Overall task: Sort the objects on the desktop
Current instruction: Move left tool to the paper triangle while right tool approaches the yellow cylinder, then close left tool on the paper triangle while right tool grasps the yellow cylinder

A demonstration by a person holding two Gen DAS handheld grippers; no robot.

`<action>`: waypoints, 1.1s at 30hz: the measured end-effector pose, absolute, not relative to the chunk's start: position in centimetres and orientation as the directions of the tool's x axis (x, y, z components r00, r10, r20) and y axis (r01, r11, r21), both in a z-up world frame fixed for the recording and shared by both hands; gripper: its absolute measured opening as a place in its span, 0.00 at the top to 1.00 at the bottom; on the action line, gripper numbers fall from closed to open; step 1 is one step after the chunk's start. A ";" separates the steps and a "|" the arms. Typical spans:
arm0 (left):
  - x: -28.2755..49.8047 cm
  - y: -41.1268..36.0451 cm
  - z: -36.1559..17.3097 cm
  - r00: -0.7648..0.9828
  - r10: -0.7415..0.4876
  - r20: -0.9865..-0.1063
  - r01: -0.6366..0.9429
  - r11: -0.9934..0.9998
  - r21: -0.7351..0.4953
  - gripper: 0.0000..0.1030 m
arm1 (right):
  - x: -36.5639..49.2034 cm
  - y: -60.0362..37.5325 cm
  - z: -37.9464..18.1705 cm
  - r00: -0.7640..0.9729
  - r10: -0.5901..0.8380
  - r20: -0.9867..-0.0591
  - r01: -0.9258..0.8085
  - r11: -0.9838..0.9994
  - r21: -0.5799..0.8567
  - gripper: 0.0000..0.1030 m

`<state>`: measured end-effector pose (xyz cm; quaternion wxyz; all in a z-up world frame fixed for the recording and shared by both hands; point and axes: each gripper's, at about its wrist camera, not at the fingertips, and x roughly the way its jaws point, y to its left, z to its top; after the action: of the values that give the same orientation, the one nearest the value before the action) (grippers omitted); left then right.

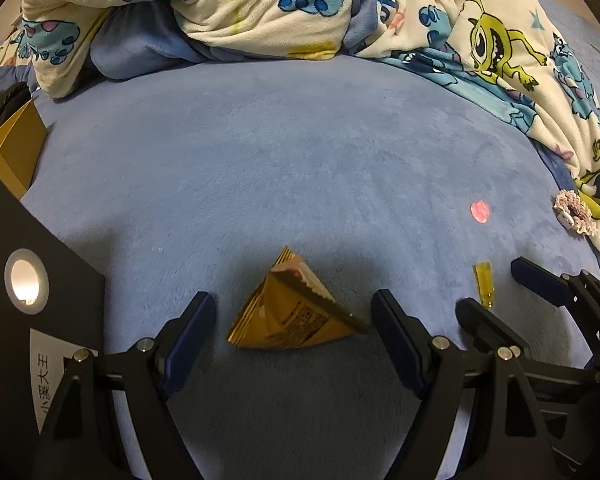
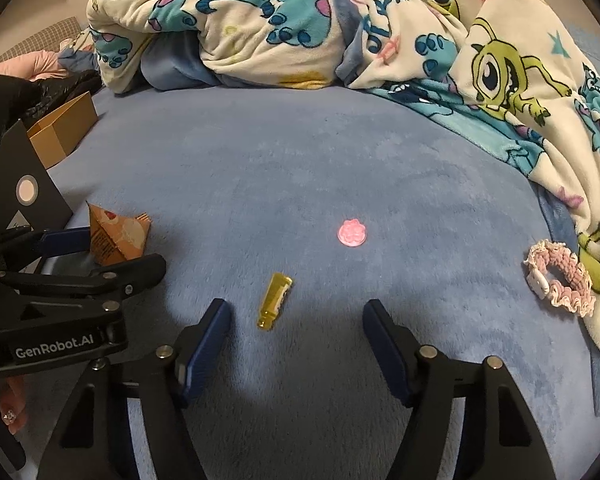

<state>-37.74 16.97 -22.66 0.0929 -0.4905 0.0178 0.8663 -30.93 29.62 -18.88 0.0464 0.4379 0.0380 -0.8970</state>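
Your left tool [image 1: 292,320] spread around orange packet [image 1: 296,312]; right tool [image 2: 296,320] spread near yellow vial [image 2: 275,300]. Soft bed [image 2: 300,160] risked packet crumpling, vial rolling.

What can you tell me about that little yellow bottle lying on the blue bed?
The little yellow bottle is small, see-through and amber-yellow, and looks like plastic or glass. It has a wide body and a narrower neck. It lies on its side on the fuzzy blue bed cover, neck pointing toward the camera, body tilted up to the right. Nothing touches it but the cover. It sits just ahead of the open right gripper, nearer its left finger, with a pink flower-shaped piece farther back.
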 end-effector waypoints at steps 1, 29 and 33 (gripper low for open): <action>-37.8 17.0 -22.7 -0.503 0.140 -0.853 -0.182 -0.982 -0.054 0.22 | -31.0 29.7 -18.9 -0.614 -0.050 -0.788 0.114 -0.993 -0.026 0.39; -36.6 17.2 -21.8 -0.494 0.179 -0.851 -0.228 -0.971 -0.072 0.55 | -30.5 29.8 -18.6 -0.618 -0.058 -0.784 0.097 -0.995 -0.002 0.91; -36.2 16.9 -21.3 -0.486 0.195 -0.852 -0.231 -0.969 -0.090 0.55 | -30.0 29.6 -18.3 -0.616 -0.062 -0.785 0.098 -0.995 0.001 0.91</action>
<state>-36.15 16.85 -21.34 0.1234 -0.4918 0.0183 0.8617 -30.01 29.64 -18.33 0.0446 0.4357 0.0209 -0.8988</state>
